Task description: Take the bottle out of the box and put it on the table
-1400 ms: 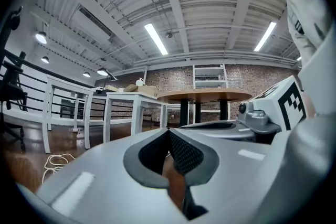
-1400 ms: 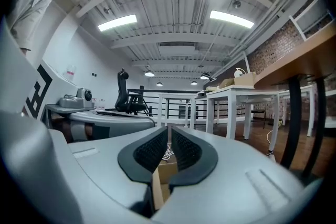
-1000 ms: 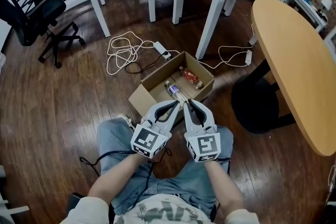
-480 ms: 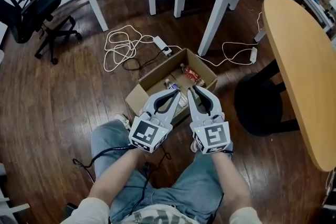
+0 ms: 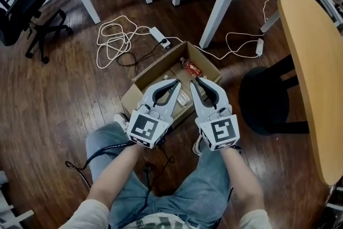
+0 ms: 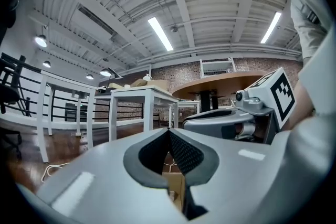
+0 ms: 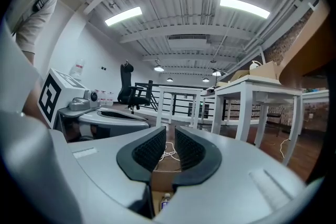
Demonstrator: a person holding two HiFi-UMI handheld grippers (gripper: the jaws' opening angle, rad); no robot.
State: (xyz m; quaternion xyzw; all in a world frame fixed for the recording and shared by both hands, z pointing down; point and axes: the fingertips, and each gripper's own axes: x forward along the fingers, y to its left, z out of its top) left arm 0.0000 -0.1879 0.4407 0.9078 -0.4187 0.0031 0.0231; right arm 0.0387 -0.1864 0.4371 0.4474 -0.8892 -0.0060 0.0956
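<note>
An open cardboard box (image 5: 158, 67) stands on the wooden floor in front of my knees. Inside it a red-labelled bottle (image 5: 192, 68) lies near the far corner. A clear bottle (image 5: 184, 97) lies nearer me, partly hidden between the two grippers. My left gripper (image 5: 176, 82) hangs over the box's middle with its tips touching and nothing held. Beside it my right gripper (image 5: 196, 81) is shut down to a thin slit, also empty. The left gripper view shows the tips (image 6: 169, 131) above the box (image 6: 176, 186). In the right gripper view the clear bottle (image 7: 165, 200) shows below the jaws (image 7: 168, 136).
A white cable with a power strip (image 5: 159, 36) lies on the floor beyond the box. White table legs (image 5: 222, 2) stand behind it. A round wooden table (image 5: 316, 61) with a black base (image 5: 265, 99) is at the right, an office chair (image 5: 24, 13) at the far left.
Both grippers have moved forward together, from the box's near edge to over its middle. They hide more of the clear bottle now. Neither has taken hold of anything.
</note>
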